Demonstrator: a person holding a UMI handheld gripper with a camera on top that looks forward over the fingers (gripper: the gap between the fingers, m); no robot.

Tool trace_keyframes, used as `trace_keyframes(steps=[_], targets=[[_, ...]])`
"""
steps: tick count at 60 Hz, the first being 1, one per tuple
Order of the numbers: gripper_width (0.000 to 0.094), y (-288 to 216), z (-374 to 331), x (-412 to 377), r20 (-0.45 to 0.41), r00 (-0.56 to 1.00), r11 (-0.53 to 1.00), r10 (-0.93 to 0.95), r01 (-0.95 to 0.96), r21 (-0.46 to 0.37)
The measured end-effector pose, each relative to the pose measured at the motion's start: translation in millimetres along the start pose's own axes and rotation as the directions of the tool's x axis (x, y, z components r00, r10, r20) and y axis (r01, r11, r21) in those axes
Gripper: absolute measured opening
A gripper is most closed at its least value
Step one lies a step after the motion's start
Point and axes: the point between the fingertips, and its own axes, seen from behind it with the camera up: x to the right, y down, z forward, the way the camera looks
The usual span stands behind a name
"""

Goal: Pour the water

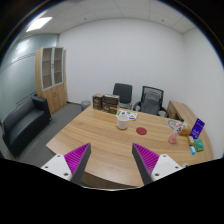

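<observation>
My gripper (112, 160) is held high above the near end of a long wooden table (95, 140). Its two fingers, with magenta pads (148, 158), stand wide apart and nothing is between them. Far beyond the fingers, near the middle of the table, stands a white kettle or jug (123, 120) with a small white cup beside it. A flat red disc, like a coaster or lid (142, 130), lies to its right. Details of these objects are too small to tell.
Two black office chairs (150, 99) stand behind the table. A black sofa (25, 125) is on the left and a wooden cabinet (52, 80) against the back wall. Dark boxes (104, 102) sit at the table's far end, several small colourful items (190, 133) at its right end.
</observation>
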Motion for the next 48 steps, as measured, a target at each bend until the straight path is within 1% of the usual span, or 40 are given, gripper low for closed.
trace_keyframes(steps=[7,12,26,35,43,48], targets=[[0.0857,16,7,24,-0.061,0.998,0.999,0.021,-0.023,-0.036],[0.0857,29,18,51,-0.091,0.995,0.998,0.042,-0.046,-0.043],[0.0855,75,45,172,-0.23,0.97,0.992,0.082,-0.103,-0.079],[0.0863,88,81,270,-0.3,0.946,0.989,0.121,-0.142,-0.051],[0.086,82,131,351,-0.334,0.931,0.989,0.145,-0.15,0.011],[0.086,76,166,392,-0.339,0.926,0.986,0.168,-0.159,0.055]])
